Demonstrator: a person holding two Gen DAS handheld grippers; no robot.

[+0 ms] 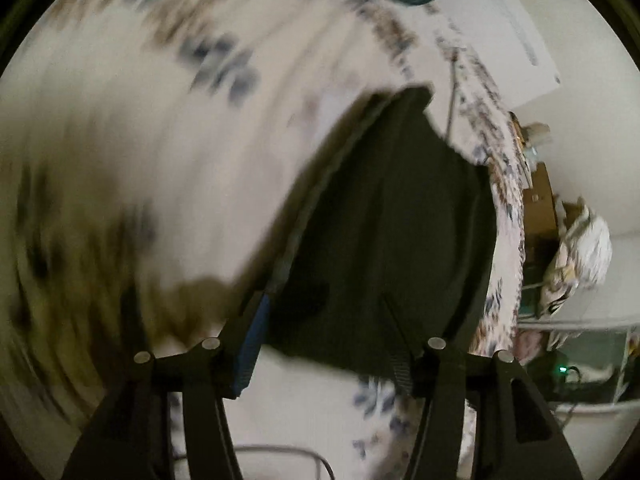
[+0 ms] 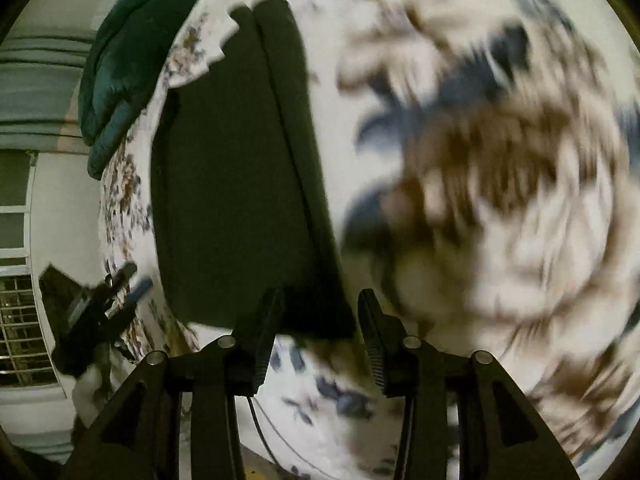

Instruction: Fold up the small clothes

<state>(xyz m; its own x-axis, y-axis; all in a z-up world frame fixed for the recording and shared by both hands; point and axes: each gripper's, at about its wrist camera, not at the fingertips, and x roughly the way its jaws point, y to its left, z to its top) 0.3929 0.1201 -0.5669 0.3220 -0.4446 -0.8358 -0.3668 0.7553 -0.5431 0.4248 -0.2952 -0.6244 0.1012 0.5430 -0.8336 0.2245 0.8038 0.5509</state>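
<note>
A dark folded garment lies on the floral-print sheet near its edge, its near hem between the spread fingers of both the left gripper and right gripper, with a teal cloth at the sheet's far edge.

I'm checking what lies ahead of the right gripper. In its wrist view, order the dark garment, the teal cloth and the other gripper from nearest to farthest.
From the right gripper:
1. Dark garment, its near edge between the open jaws.
2. Left gripper, off to the left beside the floral sheet.
3. Teal cloth, upper left, at the far end.
</note>
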